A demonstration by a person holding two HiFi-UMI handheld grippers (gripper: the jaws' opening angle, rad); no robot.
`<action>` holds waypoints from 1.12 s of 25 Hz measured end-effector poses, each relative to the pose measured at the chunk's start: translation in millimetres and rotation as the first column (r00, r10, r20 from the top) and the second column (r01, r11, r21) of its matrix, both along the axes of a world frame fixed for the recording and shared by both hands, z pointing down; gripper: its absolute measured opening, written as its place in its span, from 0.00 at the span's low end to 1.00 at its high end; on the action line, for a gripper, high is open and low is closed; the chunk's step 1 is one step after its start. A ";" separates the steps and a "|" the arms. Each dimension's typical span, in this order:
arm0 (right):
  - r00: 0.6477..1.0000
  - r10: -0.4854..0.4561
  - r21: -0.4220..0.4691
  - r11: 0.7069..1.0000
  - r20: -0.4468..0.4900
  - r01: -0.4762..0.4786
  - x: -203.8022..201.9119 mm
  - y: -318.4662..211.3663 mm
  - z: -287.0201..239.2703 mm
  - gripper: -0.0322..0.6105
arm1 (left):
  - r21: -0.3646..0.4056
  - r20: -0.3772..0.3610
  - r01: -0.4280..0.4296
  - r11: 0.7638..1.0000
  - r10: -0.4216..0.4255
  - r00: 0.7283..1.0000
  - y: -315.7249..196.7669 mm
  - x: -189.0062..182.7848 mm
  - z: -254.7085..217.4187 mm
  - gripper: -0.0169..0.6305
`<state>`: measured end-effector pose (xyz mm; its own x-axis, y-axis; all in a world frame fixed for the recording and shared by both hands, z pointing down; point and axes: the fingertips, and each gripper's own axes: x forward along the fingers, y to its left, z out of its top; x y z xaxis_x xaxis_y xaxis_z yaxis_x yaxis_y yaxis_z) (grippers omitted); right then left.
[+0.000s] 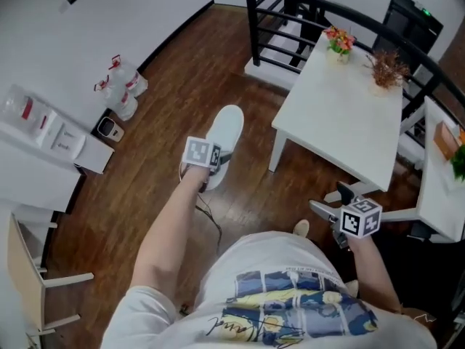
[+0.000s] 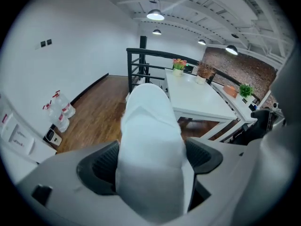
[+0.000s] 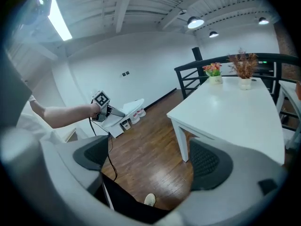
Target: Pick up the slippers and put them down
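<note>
Closest to the head camera is the person's printed shirt [image 1: 290, 304], with both forearms reaching out past it. Ahead, the left gripper [image 1: 218, 162] has its jaws pinched on the heel end of a white slipper [image 1: 227, 133]. It holds the slipper in the air above the wooden floor [image 1: 182, 71], toe pointing away. The right gripper [image 1: 330, 201] has its jaws spread with nothing between them, and it points toward the white table [image 1: 341, 115].

The pick-up looks done for this one slipper, and setting it down is not yet done. A pale toe of footwear [image 1: 300, 228] shows on the floor close to the person. I cannot tell whether it is the second slipper or something being worn.

Flowers [image 1: 338, 42] and a dried plant [image 1: 389, 67] stand on the tabletop, with a black railing [image 1: 290, 6] behind. Water bottles [image 1: 123, 86] sit against the wall. The floor beneath the held slipper is bare, so the table leg [image 1: 277, 147] to its right looks like the only nearby obstacle.
</note>
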<state>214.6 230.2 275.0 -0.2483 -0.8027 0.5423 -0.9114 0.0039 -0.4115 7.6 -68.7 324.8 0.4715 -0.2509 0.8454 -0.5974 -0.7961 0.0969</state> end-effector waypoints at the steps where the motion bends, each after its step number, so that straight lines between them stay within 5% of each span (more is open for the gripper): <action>1: 1.000 -0.013 -0.001 1.000 0.000 0.013 -15.9 -8.1 4.1 0.91 | 0.001 -0.001 0.017 1.000 -0.017 1.000 -6.5 -21.4 3.5 0.70; 10: 0.989 -0.149 -0.063 0.987 0.010 0.149 -141.9 -92.3 44.4 0.91 | -0.033 -0.005 0.166 0.986 -0.166 0.986 -51.9 -178.2 36.1 0.70; 19: 0.950 -0.313 -0.165 0.936 0.009 0.310 -186.2 -229.0 97.9 0.90 | -0.105 0.037 0.338 0.935 -0.336 0.941 -114.7 -231.3 111.5 0.70; 23: 0.940 -0.338 -0.207 0.923 -0.040 0.323 -183.3 -308.6 146.0 0.90 | -0.143 0.050 0.429 0.892 -0.426 0.903 -149.5 -225.7 162.8 0.70; 28: 0.916 -0.402 -0.292 0.875 0.006 0.386 -204.1 -373.8 258.0 0.90 | -0.161 0.081 0.574 0.803 -0.569 0.818 -203.3 -223.3 272.5 0.70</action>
